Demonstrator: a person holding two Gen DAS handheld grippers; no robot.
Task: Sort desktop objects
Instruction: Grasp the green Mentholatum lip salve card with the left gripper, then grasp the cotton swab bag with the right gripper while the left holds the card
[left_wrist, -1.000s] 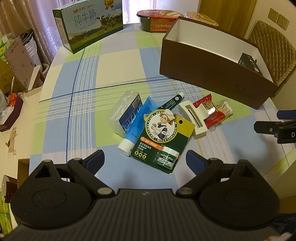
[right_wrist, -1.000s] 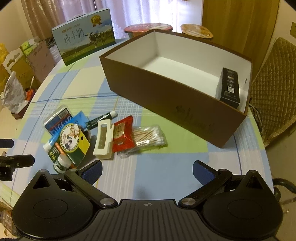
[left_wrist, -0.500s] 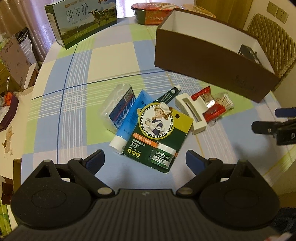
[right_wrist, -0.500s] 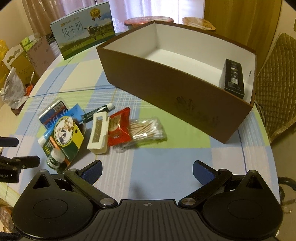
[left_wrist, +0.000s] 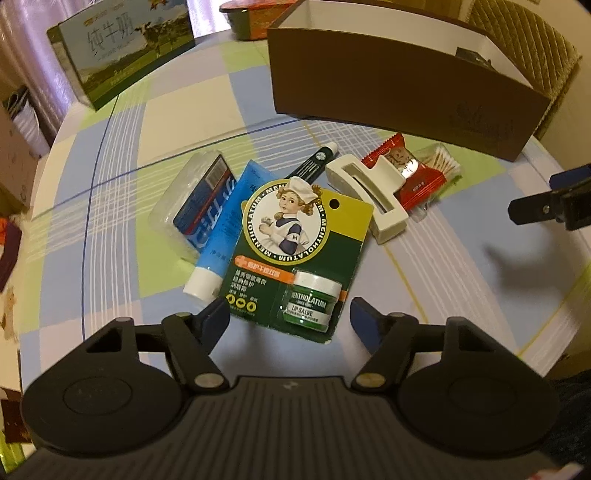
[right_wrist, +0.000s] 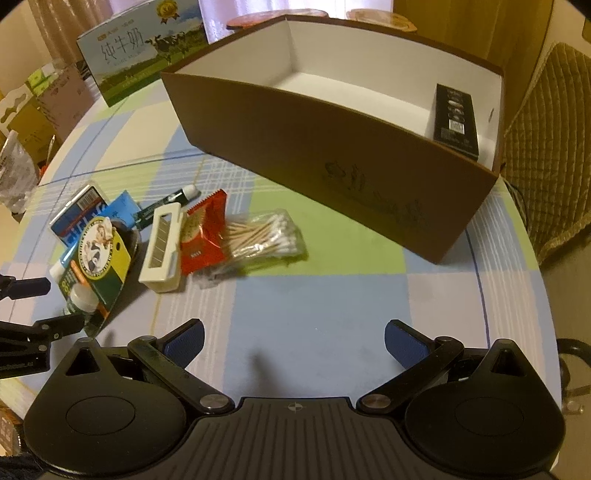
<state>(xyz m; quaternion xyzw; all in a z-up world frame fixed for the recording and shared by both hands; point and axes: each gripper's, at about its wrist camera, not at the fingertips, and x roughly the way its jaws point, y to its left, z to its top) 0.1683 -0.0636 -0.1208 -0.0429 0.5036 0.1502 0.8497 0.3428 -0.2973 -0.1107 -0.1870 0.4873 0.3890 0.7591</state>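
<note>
The left tool (left_wrist: 290, 317) points steeply down at the desk (left_wrist: 424, 295), and its jaws are closing with the lower end of the green lip salve card (left_wrist: 295, 258) between the blue fingertips (left_wrist: 214, 319); the pads do not yet press on it. Just beyond the card, partly under its left edge, lie a blue tube (left_wrist: 221, 236) and a clear-wrapped blue pack (left_wrist: 199, 206). A dark green pen-like stick (left_wrist: 314, 166) lies ahead of the card's top. To the right of the card sits a white plastic holder (left_wrist: 369, 199), with a red sachet (left_wrist: 413, 177) and a bag of cotton swabs (left_wrist: 443, 166) just beside it.

The right tool (right_wrist: 293, 341) hangs over a bare patch of the desk with its jaws spread wide and nothing between them. The swab bag and sachet lie ahead of it and to the left. Farther ahead stands the open brown box (right_wrist: 332, 155), white inside, with a black carton (right_wrist: 456, 118) leaning in its right end. A milk carton box (right_wrist: 144, 48) stands beyond, to the left.
</note>
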